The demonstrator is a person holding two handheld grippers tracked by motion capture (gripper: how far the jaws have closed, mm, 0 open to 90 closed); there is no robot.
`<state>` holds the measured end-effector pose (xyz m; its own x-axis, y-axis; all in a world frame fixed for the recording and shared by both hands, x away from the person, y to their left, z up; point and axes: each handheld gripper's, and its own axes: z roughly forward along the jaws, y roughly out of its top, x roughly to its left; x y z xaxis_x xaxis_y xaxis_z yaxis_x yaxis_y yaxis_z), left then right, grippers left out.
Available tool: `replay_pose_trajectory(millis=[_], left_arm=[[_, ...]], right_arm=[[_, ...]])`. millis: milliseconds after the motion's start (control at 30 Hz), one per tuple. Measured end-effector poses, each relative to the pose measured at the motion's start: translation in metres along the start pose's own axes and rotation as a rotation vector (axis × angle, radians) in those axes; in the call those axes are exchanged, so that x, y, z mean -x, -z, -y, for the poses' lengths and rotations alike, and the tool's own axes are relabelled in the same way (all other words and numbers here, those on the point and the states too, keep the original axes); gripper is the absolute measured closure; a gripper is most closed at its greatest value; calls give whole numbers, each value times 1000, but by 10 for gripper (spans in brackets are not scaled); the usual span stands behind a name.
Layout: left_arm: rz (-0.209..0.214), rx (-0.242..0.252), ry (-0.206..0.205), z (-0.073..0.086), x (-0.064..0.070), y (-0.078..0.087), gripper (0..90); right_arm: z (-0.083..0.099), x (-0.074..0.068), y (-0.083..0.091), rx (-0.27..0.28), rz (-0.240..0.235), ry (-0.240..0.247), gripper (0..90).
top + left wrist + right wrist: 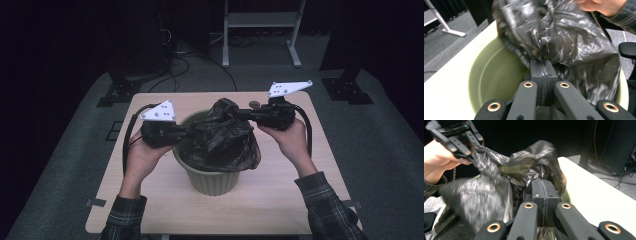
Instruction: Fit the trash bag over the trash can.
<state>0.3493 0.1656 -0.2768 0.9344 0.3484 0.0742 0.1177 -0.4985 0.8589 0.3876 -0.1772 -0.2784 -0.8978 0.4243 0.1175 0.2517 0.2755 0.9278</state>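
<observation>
Two hand-held grippers, left [186, 133] and right [243, 114], clench the black bag [225, 140] stretched between them over the bin [212, 181].

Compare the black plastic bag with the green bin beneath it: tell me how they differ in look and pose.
The black plastic bag is crinkled, glossy and limp; the green bin is smooth, matt and rigid. The bag is stretched between the left tongs and the right tongs, both shut on it; the bin stands upright on the table. The bag drapes over the bin's right rim. Both sit mid-table.
</observation>
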Motion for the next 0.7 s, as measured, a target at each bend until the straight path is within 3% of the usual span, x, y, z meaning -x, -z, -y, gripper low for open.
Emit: replay_pose_trajectory(millis=[200,367,467,600,700], left_arm=[[-55,4,47,23,-6,23,900],[-62,23,68,36,-8,35,899],[-76,52,64,33,-7,39,683],[-81,100,29,18,-1,45,555],[-84,110,10,6,0,45,526]], right_arm=[[13,0,21,7,19,8,900],[25,1,28,2,38,5,900],[28,1,26,-3,34,7,900],[26,-3,20,-14,28,28,900],[26,-5,16,-24,19,38,900]])
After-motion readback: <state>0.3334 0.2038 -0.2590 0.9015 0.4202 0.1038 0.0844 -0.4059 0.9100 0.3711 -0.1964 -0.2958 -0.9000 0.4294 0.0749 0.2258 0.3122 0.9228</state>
